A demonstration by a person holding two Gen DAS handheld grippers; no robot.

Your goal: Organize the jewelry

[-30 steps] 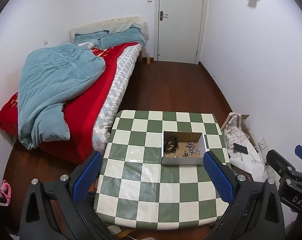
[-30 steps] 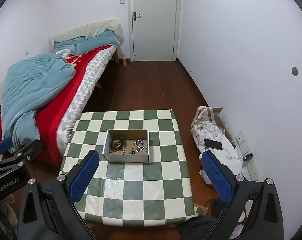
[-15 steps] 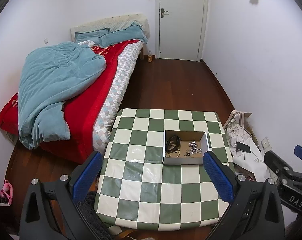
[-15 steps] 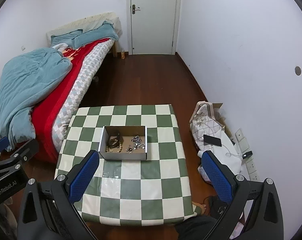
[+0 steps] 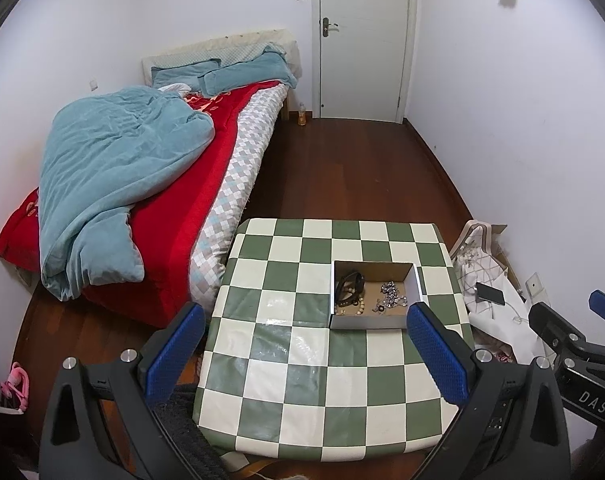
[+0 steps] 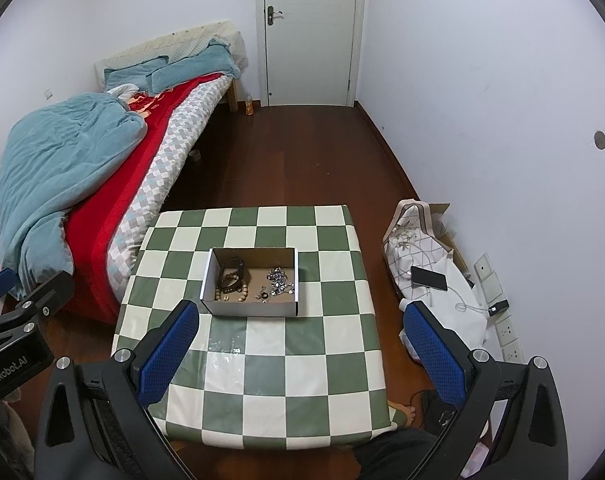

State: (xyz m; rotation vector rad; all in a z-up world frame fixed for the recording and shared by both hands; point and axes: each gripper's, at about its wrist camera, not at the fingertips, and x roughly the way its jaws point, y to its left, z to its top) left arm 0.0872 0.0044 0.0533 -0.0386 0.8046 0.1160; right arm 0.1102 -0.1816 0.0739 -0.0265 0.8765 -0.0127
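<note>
The cardboard box [image 6: 251,286] with jewelry [image 6: 279,280] sits on the checkered table [image 6: 286,364], at 12 o'clock from the right gripper [image 6: 300,350] and at 1 o'clock from the left gripper [image 5: 306,354]. Its long axis runs left-right. Both grippers hover high, wide open, holding nothing; the right seems better aligned.

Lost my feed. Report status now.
Left gripper and right gripper open, empty, high above the table. Jewelry in the cardboard box, untouched. Nothing in the way.
</note>
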